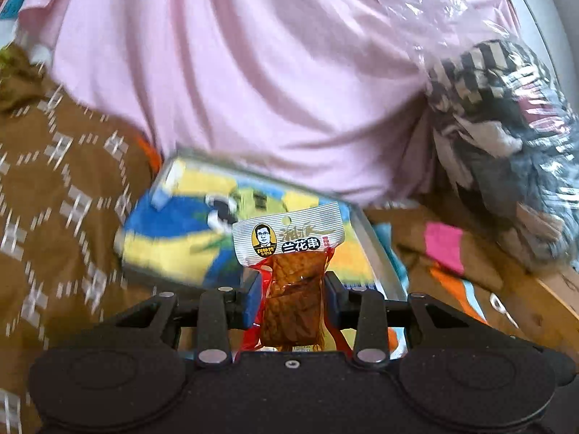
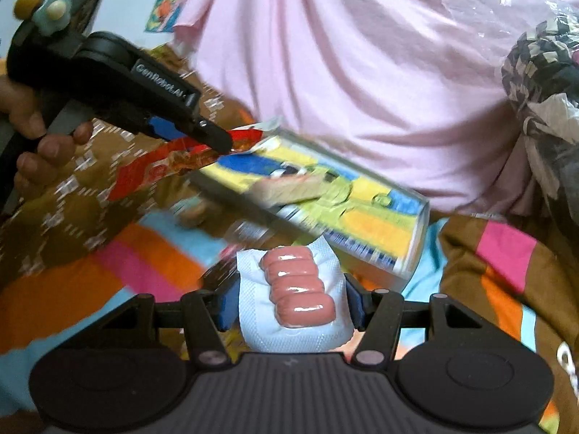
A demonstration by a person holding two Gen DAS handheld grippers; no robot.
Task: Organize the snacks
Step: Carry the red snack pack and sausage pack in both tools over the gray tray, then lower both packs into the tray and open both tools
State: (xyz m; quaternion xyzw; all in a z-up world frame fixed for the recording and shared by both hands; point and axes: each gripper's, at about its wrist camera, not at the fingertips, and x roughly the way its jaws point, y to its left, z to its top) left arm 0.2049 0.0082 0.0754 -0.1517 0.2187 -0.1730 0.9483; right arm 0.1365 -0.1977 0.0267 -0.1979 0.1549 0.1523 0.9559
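Left wrist view: left gripper (image 1: 291,289) clamped on tofu snack packet (image 1: 289,249), right gripper (image 2: 289,303) pinching sausage pack (image 2: 295,285); transport step, next calls for lowering both into cartoon-printed box (image 2: 416,249)

left wrist: close, forward-down | right wrist: same | shared: tray (image 1: 380,238)

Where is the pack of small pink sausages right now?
In the right wrist view the sausage pack sits clamped in the right gripper, at bottom centre, lifted just in front of the colourful tray.
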